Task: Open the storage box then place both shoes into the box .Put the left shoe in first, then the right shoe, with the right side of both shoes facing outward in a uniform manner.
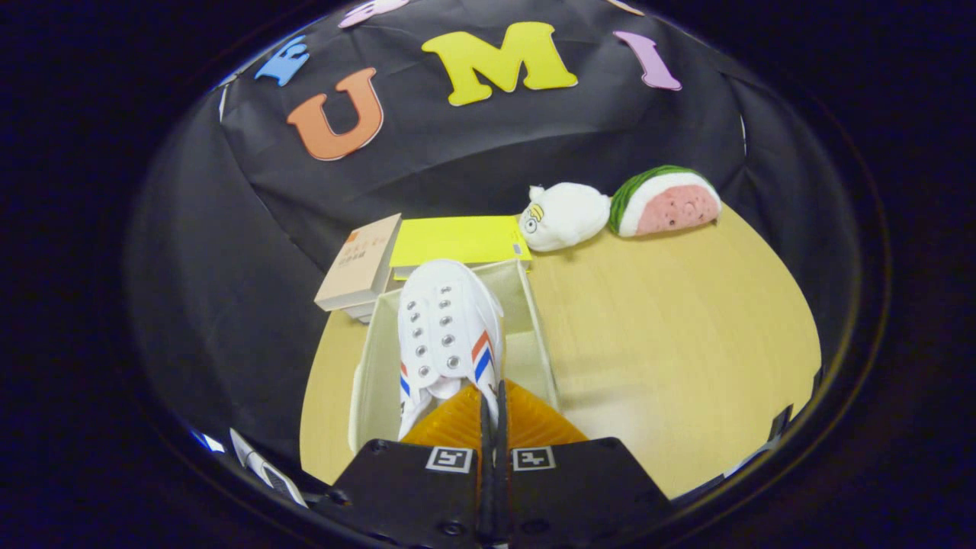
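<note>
A white shoe point(446, 335) with metal eyelets and red and blue side stripes hangs from my gripper point(492, 398), toe pointing away from me. Both fingers are pressed together on the thin edge of the shoe's heel opening. The shoe sits over the open cream storage box point(534, 320), between its left and right walls, with bare box floor showing to its right. Whether the sole touches the box floor is hidden. The part of the box under the shoe is hidden too.
Just beyond the box lie a beige book point(358, 263) and a flat yellow sheet point(457, 238). A white plush toy point(564, 216) and a watermelon plush point(667, 200) rest at the back of the wooden table point(686, 343), right of the box.
</note>
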Motion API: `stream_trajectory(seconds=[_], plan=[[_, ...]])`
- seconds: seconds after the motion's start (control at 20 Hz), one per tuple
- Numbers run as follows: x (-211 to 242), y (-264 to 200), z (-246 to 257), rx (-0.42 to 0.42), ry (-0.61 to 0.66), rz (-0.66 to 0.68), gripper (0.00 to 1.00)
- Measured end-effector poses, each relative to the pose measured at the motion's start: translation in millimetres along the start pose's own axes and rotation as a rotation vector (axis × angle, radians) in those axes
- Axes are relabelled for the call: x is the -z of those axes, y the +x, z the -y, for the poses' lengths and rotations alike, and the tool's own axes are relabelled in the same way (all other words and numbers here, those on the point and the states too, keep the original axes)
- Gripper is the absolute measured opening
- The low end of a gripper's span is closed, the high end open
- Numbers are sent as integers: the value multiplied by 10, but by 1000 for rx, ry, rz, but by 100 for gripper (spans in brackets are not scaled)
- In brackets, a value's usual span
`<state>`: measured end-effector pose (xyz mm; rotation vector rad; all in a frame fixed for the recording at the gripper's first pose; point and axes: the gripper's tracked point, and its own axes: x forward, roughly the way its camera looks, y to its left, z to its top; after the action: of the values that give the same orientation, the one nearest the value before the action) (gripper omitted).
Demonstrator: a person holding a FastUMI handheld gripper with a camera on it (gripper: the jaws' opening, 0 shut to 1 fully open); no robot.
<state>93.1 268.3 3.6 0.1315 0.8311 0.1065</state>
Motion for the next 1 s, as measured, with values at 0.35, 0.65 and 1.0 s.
stream_trajectory(seconds=[0.35,0.65,1.0], plan=[[186,339,174,117,-4,3,5],[303,412,105,116,-40,4,7],[115,-186,75,69,-44,241,67]])
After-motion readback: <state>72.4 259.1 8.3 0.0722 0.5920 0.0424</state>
